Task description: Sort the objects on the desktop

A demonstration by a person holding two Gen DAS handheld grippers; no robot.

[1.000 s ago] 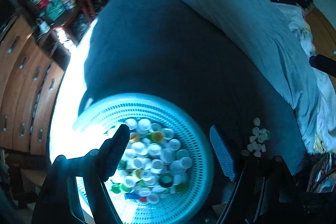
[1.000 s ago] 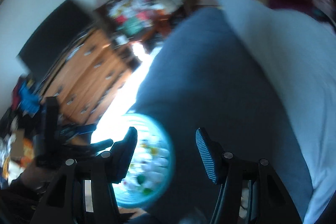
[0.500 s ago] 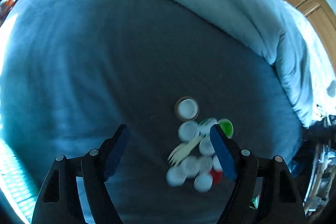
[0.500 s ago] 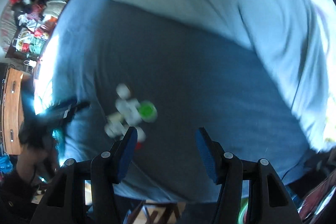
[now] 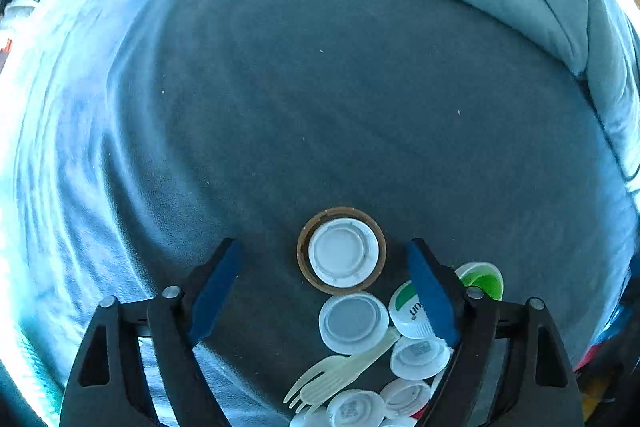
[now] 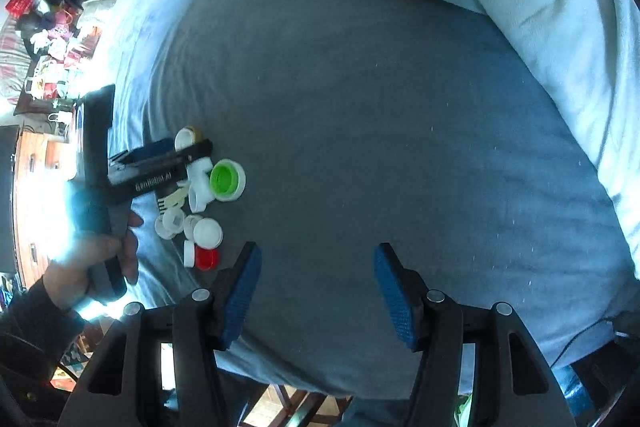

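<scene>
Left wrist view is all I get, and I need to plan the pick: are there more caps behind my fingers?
Observer: Yes. The right wrist view shows a red cap at the near end of the pile, which your view barely shows.
Operator: Where is the right gripper?
Observer: The right gripper hangs open over bare grey blanket, beside the pile, nothing between its fingers.
Operator: And my own gripper from outside?
Observer: The left gripper sits right over the pile, its jaws closing, with the green cap just beyond it.
</scene>
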